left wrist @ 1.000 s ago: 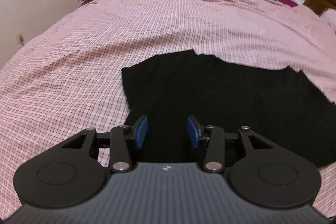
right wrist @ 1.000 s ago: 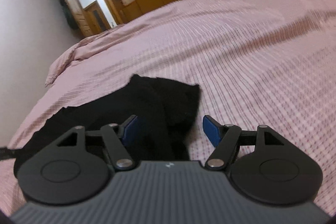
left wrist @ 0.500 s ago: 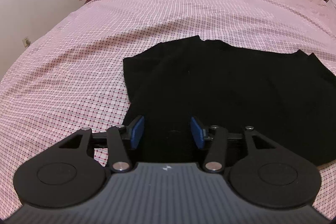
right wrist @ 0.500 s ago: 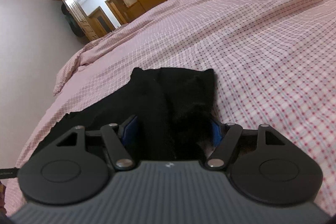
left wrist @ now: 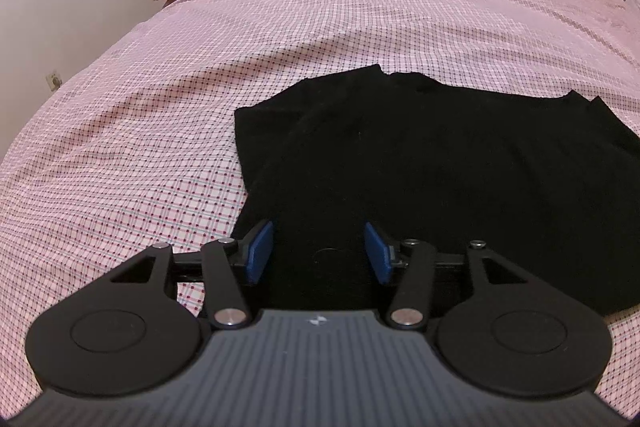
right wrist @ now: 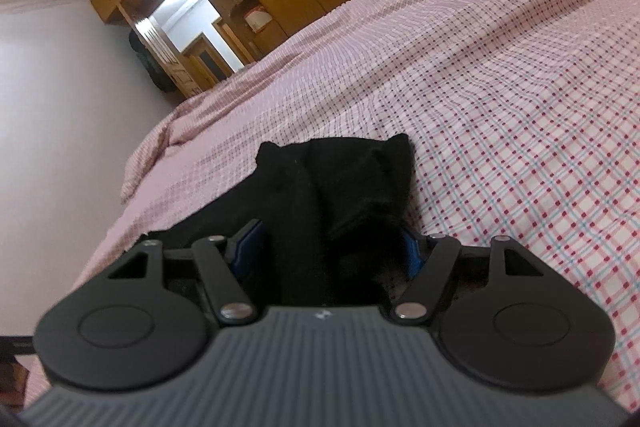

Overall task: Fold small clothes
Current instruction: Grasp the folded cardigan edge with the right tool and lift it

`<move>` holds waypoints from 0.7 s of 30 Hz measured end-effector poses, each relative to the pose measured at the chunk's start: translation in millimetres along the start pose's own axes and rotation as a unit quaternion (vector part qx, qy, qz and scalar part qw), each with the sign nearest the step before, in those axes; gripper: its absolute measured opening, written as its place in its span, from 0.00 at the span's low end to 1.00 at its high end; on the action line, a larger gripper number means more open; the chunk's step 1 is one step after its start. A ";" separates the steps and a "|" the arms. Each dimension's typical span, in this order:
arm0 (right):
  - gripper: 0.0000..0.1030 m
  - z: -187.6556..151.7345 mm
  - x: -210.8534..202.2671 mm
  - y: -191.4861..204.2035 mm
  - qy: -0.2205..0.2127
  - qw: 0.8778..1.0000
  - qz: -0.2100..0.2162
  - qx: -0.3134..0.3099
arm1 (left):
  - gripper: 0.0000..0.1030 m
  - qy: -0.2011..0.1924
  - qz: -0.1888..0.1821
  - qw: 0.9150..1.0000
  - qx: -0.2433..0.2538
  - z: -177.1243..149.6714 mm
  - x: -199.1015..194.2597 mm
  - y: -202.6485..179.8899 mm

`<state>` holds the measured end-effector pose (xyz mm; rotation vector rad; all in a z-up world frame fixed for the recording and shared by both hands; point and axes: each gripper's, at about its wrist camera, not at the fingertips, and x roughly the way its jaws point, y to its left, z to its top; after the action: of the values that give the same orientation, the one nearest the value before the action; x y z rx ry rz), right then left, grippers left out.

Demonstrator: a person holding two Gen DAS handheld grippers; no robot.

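The black knit garment (left wrist: 440,163) lies flat on the pink checked bedspread (left wrist: 200,75). The left gripper (left wrist: 319,251) hangs over its near edge, jaws parted and just widened. The right gripper (right wrist: 326,251) straddles a bunched end, jaws wide, nothing pinched. Looks like the pre-fold grasp; next, both must close on fabric.

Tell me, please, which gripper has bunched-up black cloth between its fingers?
The right gripper: a raised fold of the black garment sits between its jaws. The left gripper, just opened wider, has it lying flat.
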<state>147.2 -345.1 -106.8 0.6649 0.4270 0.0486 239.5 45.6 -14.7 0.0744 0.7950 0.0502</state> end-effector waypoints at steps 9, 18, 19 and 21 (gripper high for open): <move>0.66 -0.4 -0.7 1.6 0.003 1.000 -0.003 -0.005 | 0.56 0.000 -0.002 1.000 -0.005 -0.5 -0.6 1.4; 0.18 3.9 1.5 4.1 -0.022 0.995 0.037 0.086 | 0.56 -0.013 -0.017 0.999 -0.033 5.3 -17.7 18.9; 0.18 6.0 0.2 7.2 -0.024 0.994 0.040 0.095 | 0.56 -0.014 -0.016 0.999 -0.035 5.9 -19.6 22.2; 0.18 10.2 -1.6 14.9 -0.029 0.993 0.046 0.104 | 0.56 -0.016 -0.011 0.999 -0.041 6.7 -22.0 30.8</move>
<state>151.2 -339.6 -90.0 0.8898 0.3484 0.0718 228.4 74.4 8.3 -0.0106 0.7615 0.0607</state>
